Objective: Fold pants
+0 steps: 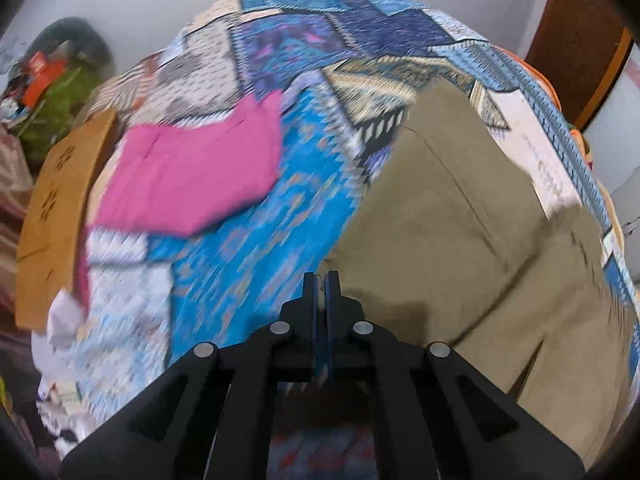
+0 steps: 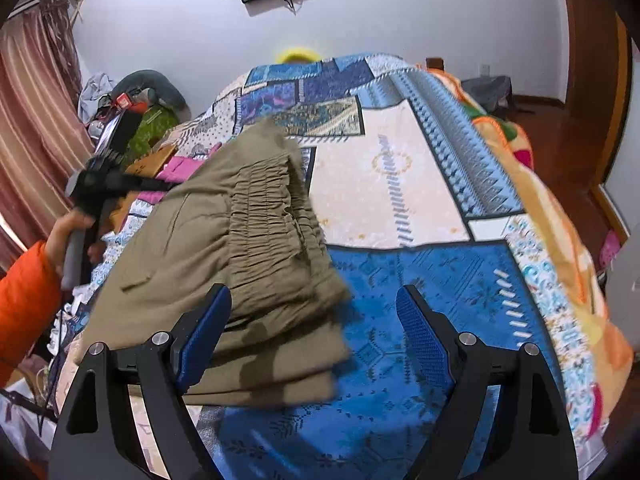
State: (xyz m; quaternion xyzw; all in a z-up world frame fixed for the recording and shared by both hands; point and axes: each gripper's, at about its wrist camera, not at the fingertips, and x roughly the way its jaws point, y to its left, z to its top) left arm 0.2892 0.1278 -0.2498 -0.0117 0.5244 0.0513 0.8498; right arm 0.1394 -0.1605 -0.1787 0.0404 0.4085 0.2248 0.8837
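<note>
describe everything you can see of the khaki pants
The pants are khaki woven cloth with a gathered elastic waistband and a pocket slit. They are folded into several stacked layers on the patterned quilt, waistband uppermost. The open right gripper flanks the stack's near edge, one finger against the cloth. In the left wrist view the shut left gripper is at their edge; whether it pinches cloth is unclear.

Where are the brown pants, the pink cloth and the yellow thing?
brown pants [image 2: 256, 216], right wrist view, on the gathered waistband.
pink cloth [image 1: 192, 172], left wrist view, on its flat middle.
yellow thing [image 2: 297, 55], right wrist view, on its top edge.
</note>
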